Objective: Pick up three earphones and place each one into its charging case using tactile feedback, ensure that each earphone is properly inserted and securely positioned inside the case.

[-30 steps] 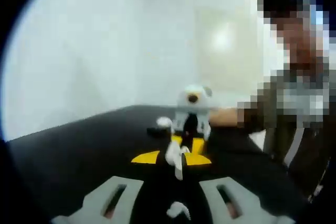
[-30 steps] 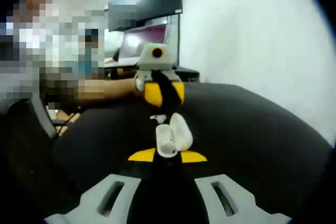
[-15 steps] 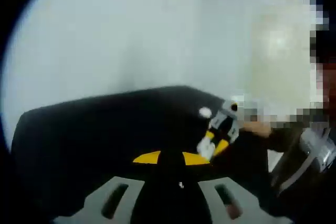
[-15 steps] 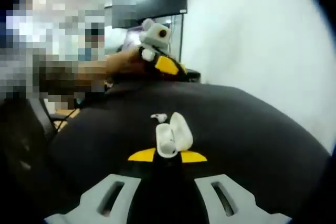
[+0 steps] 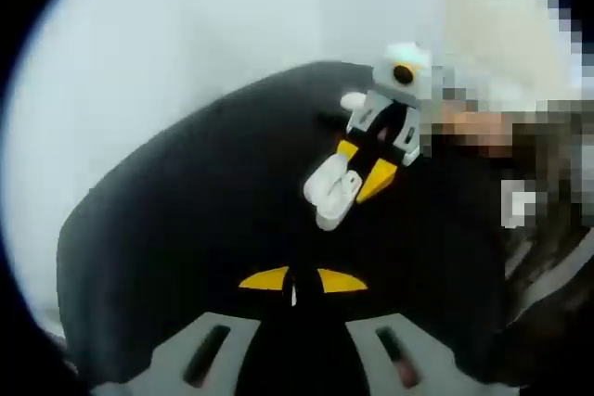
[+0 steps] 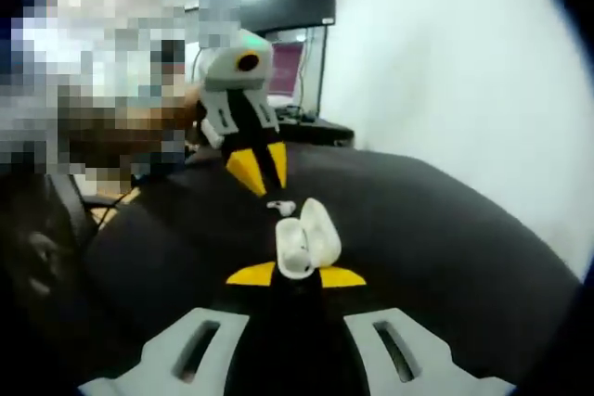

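Right gripper view: an open white charging case (image 6: 304,246) is gripped in the right gripper (image 6: 295,275) over the black worktop (image 6: 445,229) — left gripper (image 6: 256,166) jaws slightly parted, above a loose earphone (image 6: 281,208).

The charging case (image 6: 304,244) looks like glossy white plastic; the black table (image 6: 445,229) appears matt.
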Tool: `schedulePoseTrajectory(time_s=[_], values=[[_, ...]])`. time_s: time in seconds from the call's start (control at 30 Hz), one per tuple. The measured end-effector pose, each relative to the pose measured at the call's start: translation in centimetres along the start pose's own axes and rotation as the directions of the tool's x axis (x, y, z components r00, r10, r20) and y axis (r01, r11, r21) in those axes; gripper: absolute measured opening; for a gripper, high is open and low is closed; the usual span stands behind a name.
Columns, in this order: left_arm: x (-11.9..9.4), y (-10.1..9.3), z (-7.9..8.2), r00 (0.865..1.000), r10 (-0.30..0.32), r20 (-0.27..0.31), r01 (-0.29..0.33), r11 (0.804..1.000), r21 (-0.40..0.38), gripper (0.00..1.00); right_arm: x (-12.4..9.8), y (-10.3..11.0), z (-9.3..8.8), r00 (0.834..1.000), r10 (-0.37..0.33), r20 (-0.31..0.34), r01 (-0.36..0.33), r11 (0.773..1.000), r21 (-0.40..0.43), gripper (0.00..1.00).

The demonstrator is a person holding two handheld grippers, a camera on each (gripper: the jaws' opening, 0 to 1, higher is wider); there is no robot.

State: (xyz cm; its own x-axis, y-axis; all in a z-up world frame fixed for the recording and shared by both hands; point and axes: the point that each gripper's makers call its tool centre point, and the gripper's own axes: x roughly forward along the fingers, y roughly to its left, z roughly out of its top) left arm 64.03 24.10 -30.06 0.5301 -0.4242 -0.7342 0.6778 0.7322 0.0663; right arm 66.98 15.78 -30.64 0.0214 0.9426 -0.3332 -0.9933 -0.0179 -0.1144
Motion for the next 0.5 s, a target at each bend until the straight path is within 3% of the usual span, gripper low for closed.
schedulePoseTrajectory(time_s=[0.1,0.23,0.33,0.5], values=[[0.2,0.8,-0.6,0.997,0.028,-0.067,-0.031,0.999,-0.037,0.09,0.0,-0.1,0.0,1.0,0.002,0.004,-0.002,1.0,0.007,0.17],[0.4,0.5,-0.4,0.996,0.014,-0.089,-0.019,0.998,-0.056,0.11,0.0,0.0,0.0,1.0,0.001,0.004,-0.001,1.0,0.001,0.17],[0.7,1.2,-1.0,0.987,0.069,-0.144,-0.076,0.996,-0.046,0.1,0.0,-0.1,0.0,1.0,-0.001,0.002,0.001,1.0,-0.006,0.17],[1.3,0.9,-1.1,0.988,0.053,-0.148,-0.065,0.995,-0.078,0.09,0.0,0.0,0.0,1.0,-0.005,-0.001,0.005,1.0,-0.023,0.17]])
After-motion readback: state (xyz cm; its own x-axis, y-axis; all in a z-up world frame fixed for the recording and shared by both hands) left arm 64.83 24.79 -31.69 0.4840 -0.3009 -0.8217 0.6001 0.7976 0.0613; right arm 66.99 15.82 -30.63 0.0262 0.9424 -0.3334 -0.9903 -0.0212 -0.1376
